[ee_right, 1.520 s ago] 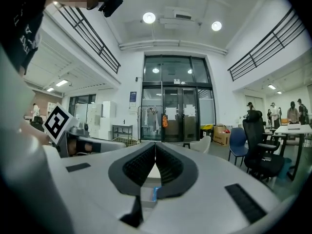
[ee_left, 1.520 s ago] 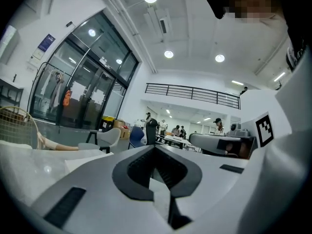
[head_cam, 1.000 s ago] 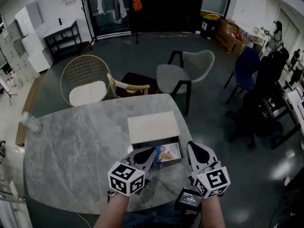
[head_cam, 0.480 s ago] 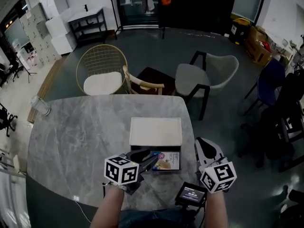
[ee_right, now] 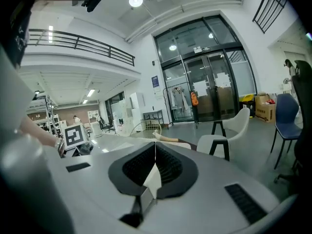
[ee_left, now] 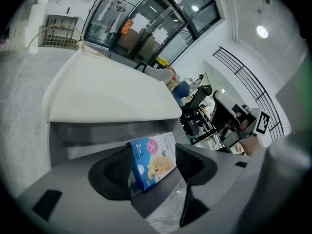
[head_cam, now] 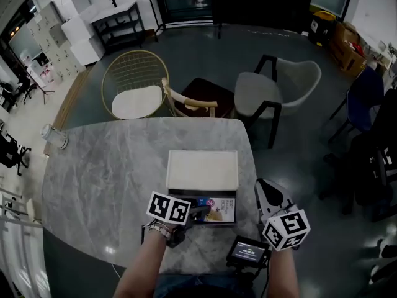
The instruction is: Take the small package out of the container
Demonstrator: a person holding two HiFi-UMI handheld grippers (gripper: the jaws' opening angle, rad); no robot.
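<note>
We view from above a grey marbled surface [head_cam: 99, 185] that fills the lower half of the head view. Near its front edge stands the container [ee_left: 112, 133], a shallow box. A white lid [head_cam: 202, 169] covers its far part and leaves the near part uncovered.

The left hand-held gripper [head_cam: 200, 212] reaches into that uncovered part from the near left. Its jaws are opening and stand wide apart. In the left gripper view the small package [ee_left: 152, 162] stands tilted in the gap between the two ribbed pads, and we see neither pad pressing on it. We therefore read this hand-held gripper as placed about the package but holding nothing.

The right hand-held gripper [ee_right: 156, 150] hangs just beside the container's right side, off the surface's edge, and points away toward the room. Its jaws are closed together with nothing between them.

The small package, blue along one edge and printed with a pale animal, lies inside the uncovered part of the container, close to its near wall.

We judge the task to be at an early stage. The container is accessible and the left hand-held gripper is aligned on the package. The grasp, the lift clear of the walls and the setting down outside the container are not yet done.
</note>
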